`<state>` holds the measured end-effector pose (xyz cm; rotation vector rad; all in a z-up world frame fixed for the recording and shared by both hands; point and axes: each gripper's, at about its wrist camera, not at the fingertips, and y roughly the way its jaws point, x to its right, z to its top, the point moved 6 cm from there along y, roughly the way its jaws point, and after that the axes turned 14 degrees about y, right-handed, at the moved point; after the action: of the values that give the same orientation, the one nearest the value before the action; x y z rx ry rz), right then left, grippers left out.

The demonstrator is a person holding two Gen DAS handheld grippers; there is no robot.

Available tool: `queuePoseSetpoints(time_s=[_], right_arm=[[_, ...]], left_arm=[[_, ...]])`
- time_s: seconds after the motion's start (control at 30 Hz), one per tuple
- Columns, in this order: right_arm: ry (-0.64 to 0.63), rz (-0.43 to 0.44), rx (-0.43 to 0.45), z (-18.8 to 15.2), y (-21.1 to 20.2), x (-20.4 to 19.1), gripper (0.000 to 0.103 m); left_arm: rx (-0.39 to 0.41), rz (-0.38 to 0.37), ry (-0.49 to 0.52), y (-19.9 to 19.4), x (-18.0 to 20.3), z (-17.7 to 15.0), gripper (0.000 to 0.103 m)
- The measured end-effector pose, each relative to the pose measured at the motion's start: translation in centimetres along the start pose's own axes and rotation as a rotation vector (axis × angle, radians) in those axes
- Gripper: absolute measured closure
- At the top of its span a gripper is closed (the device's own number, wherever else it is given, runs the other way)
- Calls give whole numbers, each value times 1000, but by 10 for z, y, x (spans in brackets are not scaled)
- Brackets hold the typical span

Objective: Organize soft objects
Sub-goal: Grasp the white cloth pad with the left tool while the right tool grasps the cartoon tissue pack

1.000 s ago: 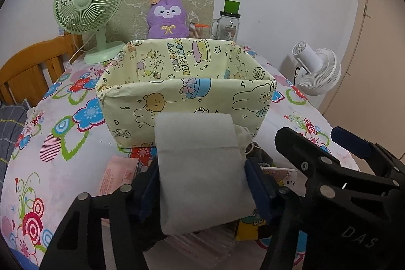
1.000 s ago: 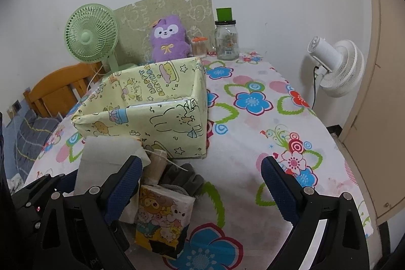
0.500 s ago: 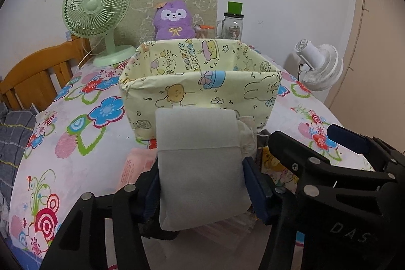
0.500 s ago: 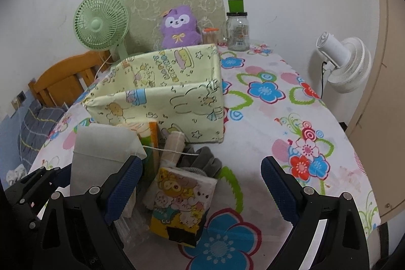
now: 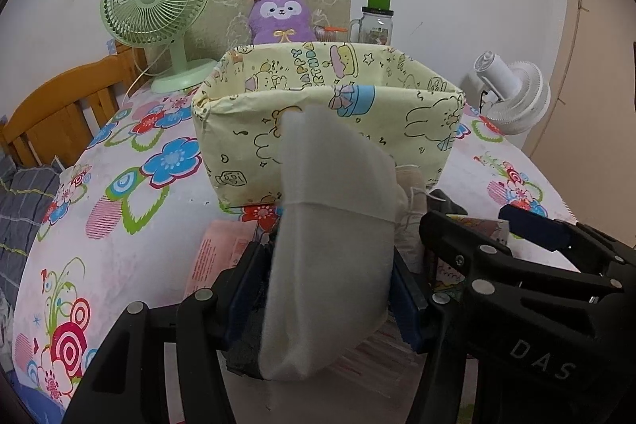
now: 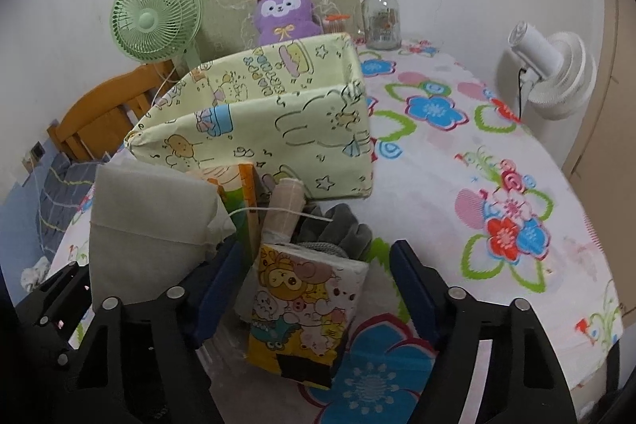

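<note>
Left wrist view: my left gripper (image 5: 330,289) pinches a white fabric pouch (image 5: 330,233), lifted just in front of the yellow cartoon-print bin (image 5: 318,130), which sits mid-counter, toward the far edge. I can see only the upper inside walls of the bin, so I cannot tell whether anything lies in it. I judge the sorting barely begun: this pouch has yet to go in. Left of it a pink packet (image 5: 216,257) lies on the flowered counter (image 5: 131,225); its print is too small to read. The bin's inner wall reads "HAPPY BIRTHDAY". In the right wrist view, my right gripper (image 6: 314,289) is spread but closing around a cartoon-animal tissue pack (image 6: 306,308), its pads not yet pressing. Behind the pack wait an orange carton (image 6: 238,193), a beige roll (image 6: 288,205) and grey gloves (image 6: 338,229), all between the pack and the bin. The gripper body at the right of the left view shows "DAS".
</note>
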<state>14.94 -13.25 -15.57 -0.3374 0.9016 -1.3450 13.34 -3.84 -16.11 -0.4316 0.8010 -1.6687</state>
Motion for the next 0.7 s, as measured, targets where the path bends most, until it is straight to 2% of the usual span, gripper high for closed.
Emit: queuePoseSetpoints(time_s=[0.17,0.33,0.7], right_arm=[[23,28,-22,-2,6,-4,45],[31,32,-11,-3,3,-6,47],[16,36,33,1,-16,-13,48]], left_arm=[[-10,8,5,4,-2,-3,41],[-8,4,0,4,-2,-2,41],[16,-5,-34,-11,-10,-1,49]])
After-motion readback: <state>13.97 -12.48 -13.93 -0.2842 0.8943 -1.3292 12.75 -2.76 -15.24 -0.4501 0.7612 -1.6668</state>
